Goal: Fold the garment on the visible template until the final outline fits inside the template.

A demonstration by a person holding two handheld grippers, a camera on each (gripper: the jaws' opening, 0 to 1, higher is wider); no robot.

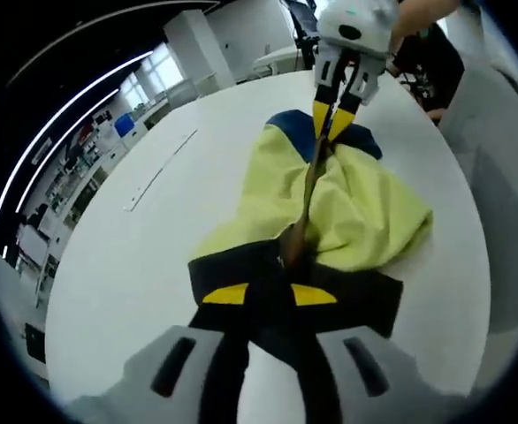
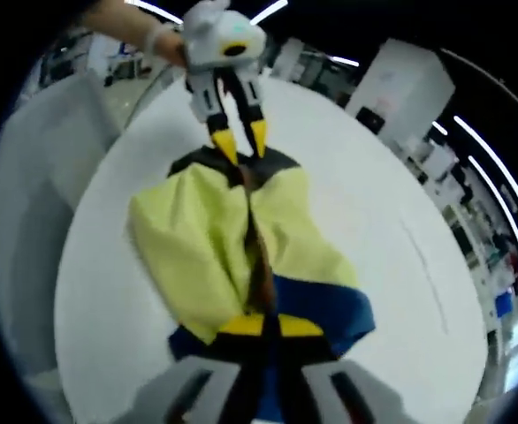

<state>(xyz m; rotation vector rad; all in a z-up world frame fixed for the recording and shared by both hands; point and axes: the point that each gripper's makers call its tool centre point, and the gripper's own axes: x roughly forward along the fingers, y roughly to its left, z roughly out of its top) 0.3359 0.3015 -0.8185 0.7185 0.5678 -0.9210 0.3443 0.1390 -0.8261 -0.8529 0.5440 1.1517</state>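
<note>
Left gripper view: the left gripper [image 1: 268, 294], yellow-tipped, is clamped on the dark hem of the garment [image 1: 330, 212], a yellow-green piece with black and blue ends. The cloth is stretched into a ridge running from these tips to the right gripper [image 1: 334, 119] at the far end, whose yellow tips pinch the blue edge. On both sides of the ridge the fabric drapes down onto the white table [image 1: 135, 265]. A thin marked line [image 1: 157, 170] lies on the table well apart from the garment.

Right gripper view: the right gripper [image 2: 270, 326] grips the blue end; opposite, the left gripper [image 2: 239, 141] holds the black end, with a person's hand [image 2: 148, 37] behind it.
</note>
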